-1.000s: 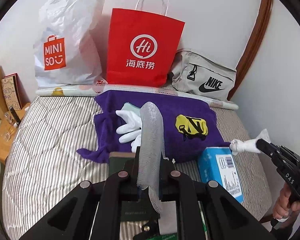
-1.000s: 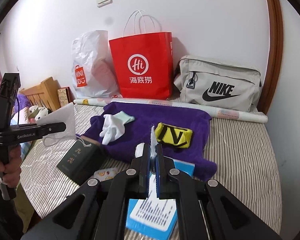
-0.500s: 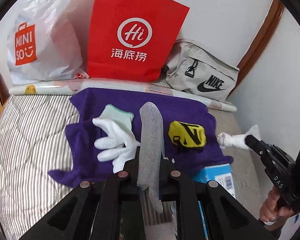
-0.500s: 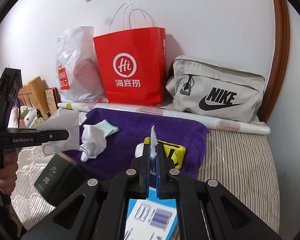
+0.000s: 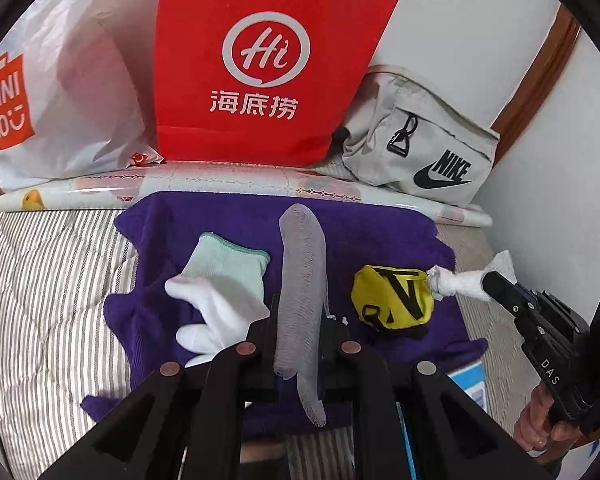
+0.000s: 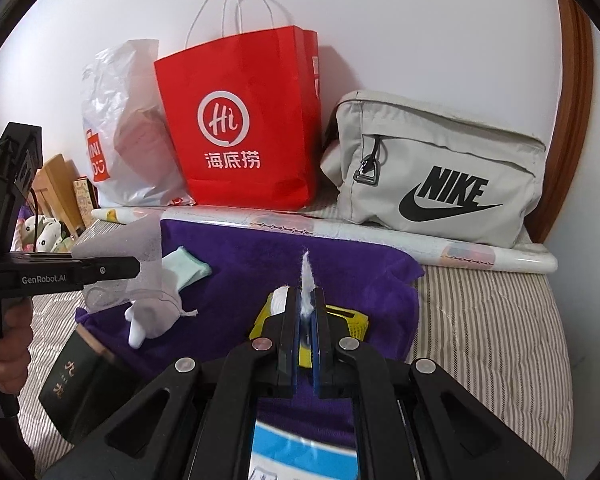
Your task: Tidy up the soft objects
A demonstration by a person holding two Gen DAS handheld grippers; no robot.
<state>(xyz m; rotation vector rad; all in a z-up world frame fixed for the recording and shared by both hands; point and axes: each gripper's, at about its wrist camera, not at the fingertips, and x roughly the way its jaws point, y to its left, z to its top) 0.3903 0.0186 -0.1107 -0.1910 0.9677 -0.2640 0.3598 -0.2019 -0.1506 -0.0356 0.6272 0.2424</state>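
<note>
On the striped bed (image 5: 40, 288), working left to right across the purple towel (image 5: 228, 220): a white glove (image 5: 216, 296) with a mint cuff lies flat on the towel's left half. The left hand-held gripper (image 5: 298, 336) is closed on a grey mesh face mask (image 5: 302, 272), which stands up between the jaws with its loose end hanging below; the right wrist view confirms it is held in the air, just above and beside the glove. To its right rests a yellow pouch (image 5: 392, 300) with black markings. The right hand-held gripper (image 6: 308, 300) is clamped on a twisted white tissue (image 5: 464, 280), whose tip now touches or nearly touches the pouch's upper right edge. Compared with a second ago, both grippers have advanced over the towel and the tissue has moved from well right of the towel to its edge. Judgement: both soft items are in transit to the towel; release appears near. A blue box (image 6: 304, 452) lies below.
</note>
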